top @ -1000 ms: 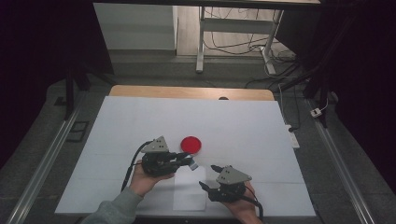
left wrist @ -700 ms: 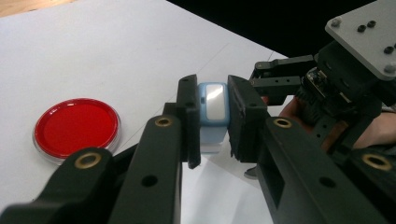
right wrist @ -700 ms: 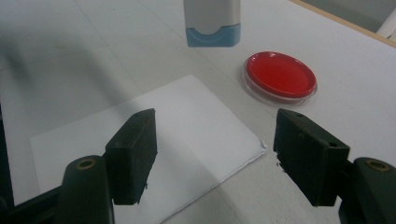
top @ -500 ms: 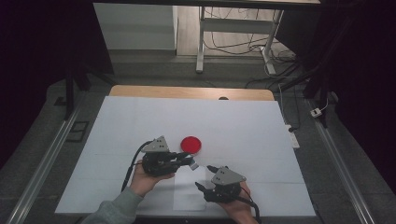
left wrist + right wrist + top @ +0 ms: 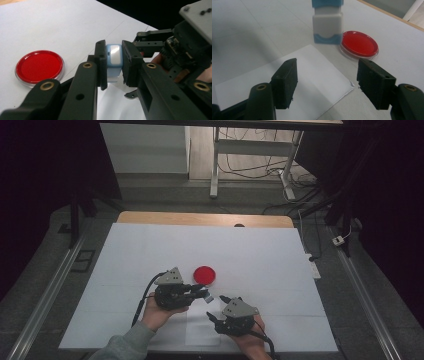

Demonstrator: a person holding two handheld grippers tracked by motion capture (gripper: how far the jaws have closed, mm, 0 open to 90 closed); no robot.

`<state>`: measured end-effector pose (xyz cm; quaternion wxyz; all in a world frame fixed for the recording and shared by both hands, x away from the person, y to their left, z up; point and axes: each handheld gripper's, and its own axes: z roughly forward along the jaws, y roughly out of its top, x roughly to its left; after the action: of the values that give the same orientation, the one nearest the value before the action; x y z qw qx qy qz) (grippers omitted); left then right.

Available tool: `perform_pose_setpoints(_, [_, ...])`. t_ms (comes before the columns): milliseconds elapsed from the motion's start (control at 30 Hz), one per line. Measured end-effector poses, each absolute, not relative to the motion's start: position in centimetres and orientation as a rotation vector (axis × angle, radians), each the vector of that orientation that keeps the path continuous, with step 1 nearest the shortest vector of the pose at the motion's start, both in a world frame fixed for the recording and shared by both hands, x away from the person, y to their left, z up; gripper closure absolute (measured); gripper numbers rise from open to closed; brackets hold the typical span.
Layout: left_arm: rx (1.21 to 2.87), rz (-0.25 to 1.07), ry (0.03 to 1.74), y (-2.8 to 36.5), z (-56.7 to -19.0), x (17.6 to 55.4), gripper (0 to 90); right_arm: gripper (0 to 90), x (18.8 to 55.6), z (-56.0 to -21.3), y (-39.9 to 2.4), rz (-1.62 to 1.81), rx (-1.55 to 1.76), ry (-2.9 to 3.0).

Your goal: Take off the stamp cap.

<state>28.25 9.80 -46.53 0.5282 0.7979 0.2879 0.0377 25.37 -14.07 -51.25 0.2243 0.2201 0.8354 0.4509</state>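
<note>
My left gripper [image 5: 204,295] is shut on a blue and white stamp [image 5: 113,60], held a little above the table; the stamp's lower end [image 5: 327,25] hangs just in front of a round red ink pad [image 5: 204,274]. The pad [image 5: 39,66] lies flat on the white table cover, left of the stamp in the left gripper view. My right gripper [image 5: 216,307] stands open low over a white sheet of paper [image 5: 294,92], its jaws wide apart with nothing between them. The stamp hangs beyond the paper's far corner.
The white cover [image 5: 260,255] spans the table, with a wooden strip [image 5: 200,218] at the far edge. Metal rails [image 5: 45,295] run down both sides. Cables and table legs [image 5: 216,165] lie on the floor beyond.
My right gripper has shifted slightly left, closer to the left gripper and over the paper. The left gripper has held still with the stamp.
</note>
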Motion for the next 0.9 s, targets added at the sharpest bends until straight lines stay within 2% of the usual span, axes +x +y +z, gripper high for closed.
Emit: perform_pose_setpoints(900, [1.919, 0.083, 0.69, 8.6, -47.4, 28.0, 75.8, 52.0, 25.5, -51.4, -12.9, 1.183, 0.622, 2.267])
